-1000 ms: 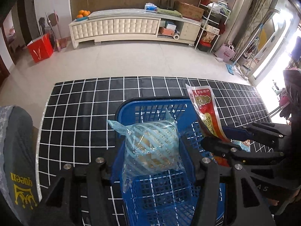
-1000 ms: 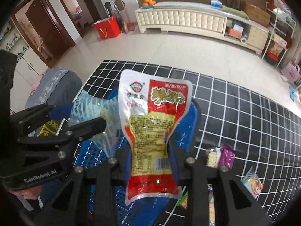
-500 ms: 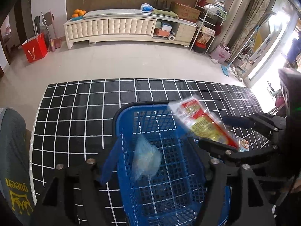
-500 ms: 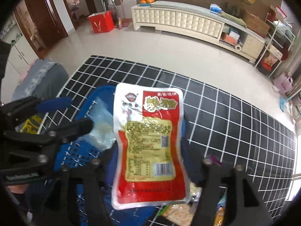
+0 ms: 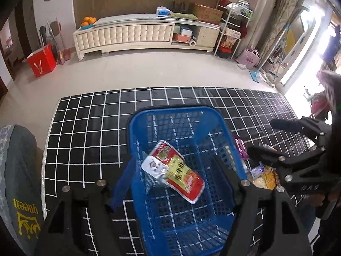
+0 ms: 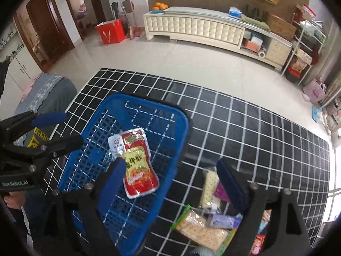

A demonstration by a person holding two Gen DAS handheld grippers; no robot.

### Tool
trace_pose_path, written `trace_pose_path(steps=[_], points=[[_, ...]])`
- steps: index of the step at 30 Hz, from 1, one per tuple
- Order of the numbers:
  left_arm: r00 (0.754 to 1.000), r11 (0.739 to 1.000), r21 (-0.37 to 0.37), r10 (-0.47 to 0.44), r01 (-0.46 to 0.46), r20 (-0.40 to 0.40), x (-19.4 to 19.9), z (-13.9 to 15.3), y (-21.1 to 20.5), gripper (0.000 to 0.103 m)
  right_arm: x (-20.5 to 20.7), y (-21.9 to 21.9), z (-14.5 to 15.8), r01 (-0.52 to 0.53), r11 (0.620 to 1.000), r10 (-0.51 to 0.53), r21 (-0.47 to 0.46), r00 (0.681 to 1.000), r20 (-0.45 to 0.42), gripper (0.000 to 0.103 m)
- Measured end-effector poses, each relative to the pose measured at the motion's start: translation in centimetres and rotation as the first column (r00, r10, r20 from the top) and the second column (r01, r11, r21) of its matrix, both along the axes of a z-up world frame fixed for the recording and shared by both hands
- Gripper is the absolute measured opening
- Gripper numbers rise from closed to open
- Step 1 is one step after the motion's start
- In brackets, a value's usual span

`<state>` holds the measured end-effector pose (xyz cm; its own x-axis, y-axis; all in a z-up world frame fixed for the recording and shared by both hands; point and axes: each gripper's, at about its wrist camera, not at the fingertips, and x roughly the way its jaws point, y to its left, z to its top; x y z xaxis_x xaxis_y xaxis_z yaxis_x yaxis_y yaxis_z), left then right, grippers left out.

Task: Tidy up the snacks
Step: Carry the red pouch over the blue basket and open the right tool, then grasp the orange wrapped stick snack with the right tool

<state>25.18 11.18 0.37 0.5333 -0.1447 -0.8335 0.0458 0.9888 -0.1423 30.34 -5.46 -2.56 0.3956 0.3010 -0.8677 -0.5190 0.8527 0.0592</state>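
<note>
Left wrist: left gripper [image 5: 173,171] spread wide, empty, above blue basket [image 5: 136,128] holding red snack pouch [image 5: 174,171] mid-floor; right wrist: right gripper [image 6: 170,170] wide open, empty, over basket's right rim, loose snacks [image 6: 204,230] on checked mat [image 6: 255,128] beside it.

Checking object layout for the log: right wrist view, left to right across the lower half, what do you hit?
left gripper → blue basket → red snack pouch in the basket → cracker packs on the black grid mat.
</note>
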Motion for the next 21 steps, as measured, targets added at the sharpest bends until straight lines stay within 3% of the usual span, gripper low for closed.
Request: trace_pose_path(steps=[10,11,12,13,21], points=[[0.996,0.994,0.063,-0.089,0.087,0.027,-2.3,1.3,-7.0,0.07,-3.1,-6.3,2.5,0.06,0.998,-0.06,0.009,0.998,0.033,0.09],[0.995,0.993,0.07,-0.097,0.095,0.03,-2.5,1.4,-7.8,0.071,-3.3,-7.0,2.5,0.07,0.998,-0.07,0.006,0.997,0.034,0.09],[0.994,0.992,0.077,-0.107,0.104,0.034,-2.7,1.4,-8.5,0.081,-3.5,-7.5,2.4,0.076,0.997,-0.076,0.006,0.996,0.034,0.09],[0.993,0.991,0.079,-0.115,0.112,0.041,-2.7,1.4,-9.1,0.084,-3.6,-8.2,2.4,0.083,0.996,-0.084,0.006,0.996,0.033,0.09],[0.986,0.984,0.071,-0.166,0.165,0.009,-2.5,-0.1,-14.9,0.084,-4.3,-14.0,0.4,0.148,0.989,-0.148,-0.005,0.989,-0.001,0.09]])
